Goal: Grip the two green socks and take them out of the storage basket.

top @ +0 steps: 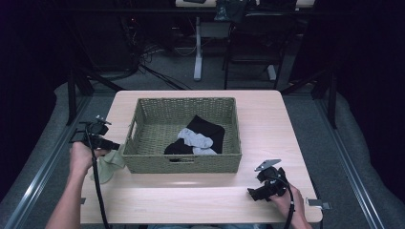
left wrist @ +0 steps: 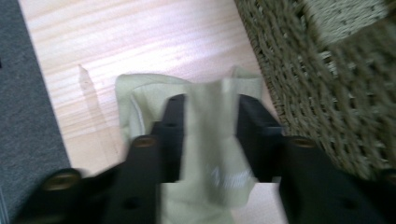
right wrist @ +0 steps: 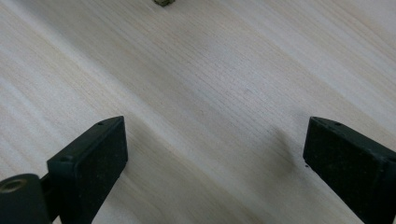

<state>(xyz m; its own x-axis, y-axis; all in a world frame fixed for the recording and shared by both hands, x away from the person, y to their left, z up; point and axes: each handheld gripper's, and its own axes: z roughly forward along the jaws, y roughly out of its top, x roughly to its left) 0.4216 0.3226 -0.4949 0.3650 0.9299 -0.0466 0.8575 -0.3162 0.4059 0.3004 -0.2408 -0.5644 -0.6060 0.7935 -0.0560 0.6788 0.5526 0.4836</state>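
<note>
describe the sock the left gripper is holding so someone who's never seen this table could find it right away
Start at the woven basket in the middle of the wooden table, then go to its near left corner. Just outside it, the left gripper is shut on a pale green sock. Unlike the black and grey socks, it lies outside the basket.

We see a pale green fabric sock (left wrist: 208, 140) bunched on the table beside the woven rectangular wicker basket (top: 143, 162).

olive woven basket (top: 153, 162), pale green sock (left wrist: 208, 140)
</note>
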